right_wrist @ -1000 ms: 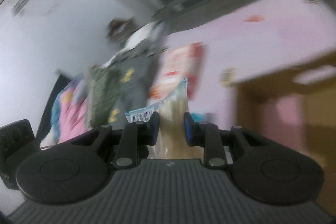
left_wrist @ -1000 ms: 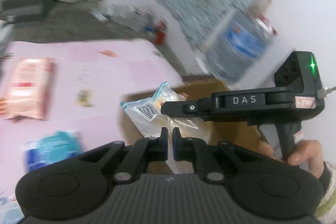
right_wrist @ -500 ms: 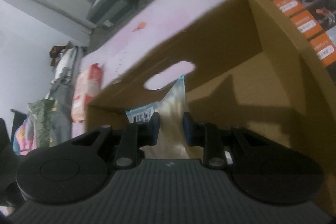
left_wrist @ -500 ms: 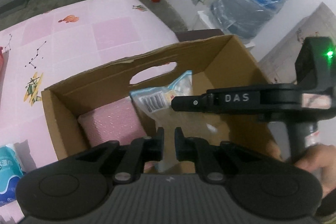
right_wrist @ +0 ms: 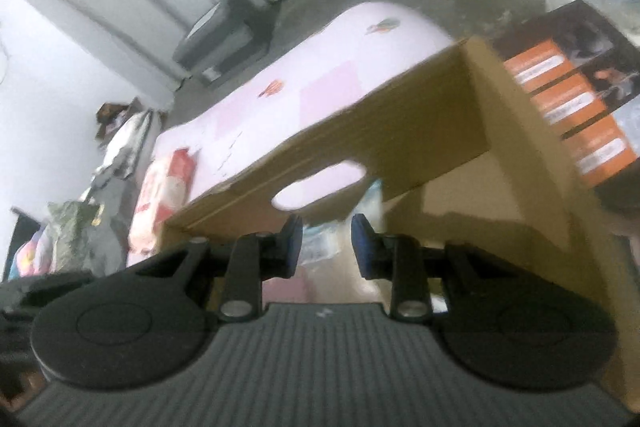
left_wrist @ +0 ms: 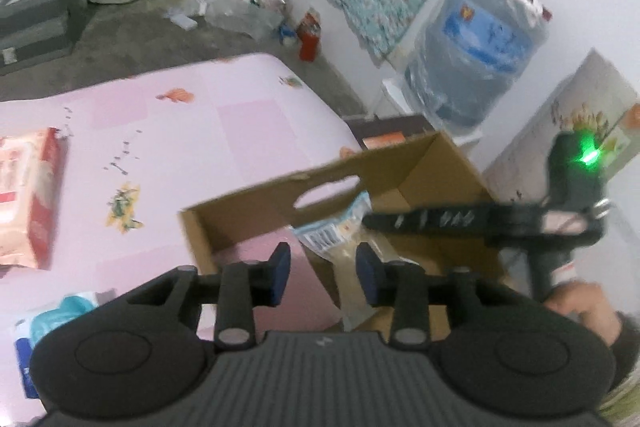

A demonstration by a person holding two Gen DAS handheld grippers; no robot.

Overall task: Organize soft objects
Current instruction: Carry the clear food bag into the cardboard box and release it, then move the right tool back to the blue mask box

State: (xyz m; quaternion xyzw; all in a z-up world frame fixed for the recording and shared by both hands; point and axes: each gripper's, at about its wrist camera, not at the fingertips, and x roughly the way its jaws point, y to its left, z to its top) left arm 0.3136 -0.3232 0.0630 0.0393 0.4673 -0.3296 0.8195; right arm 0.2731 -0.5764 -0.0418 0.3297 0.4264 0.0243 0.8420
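Observation:
A brown cardboard box (left_wrist: 424,171) with a handle hole stands at the pink bed's near right corner. Inside it a clear bag (left_wrist: 348,239) with a barcode label leans on a pink packet (left_wrist: 256,251). My left gripper (left_wrist: 323,271) is open and empty just above the box. My right gripper (right_wrist: 326,247) is open over the box (right_wrist: 400,131), with the clear bag (right_wrist: 332,247) loose below its fingers. The right gripper's body (left_wrist: 480,219) shows across the box in the left wrist view.
A red-and-white soft pack (left_wrist: 24,195) lies on the pink bed (left_wrist: 224,131) at the left; it also shows in the right wrist view (right_wrist: 160,195). A blue-and-white pack (left_wrist: 52,323) lies near left. A water jug (left_wrist: 476,55) stands beyond the box.
Both grippers opened and let go of the clear bag, which now rests inside the box. Both grippers have pulled back and up from the box.

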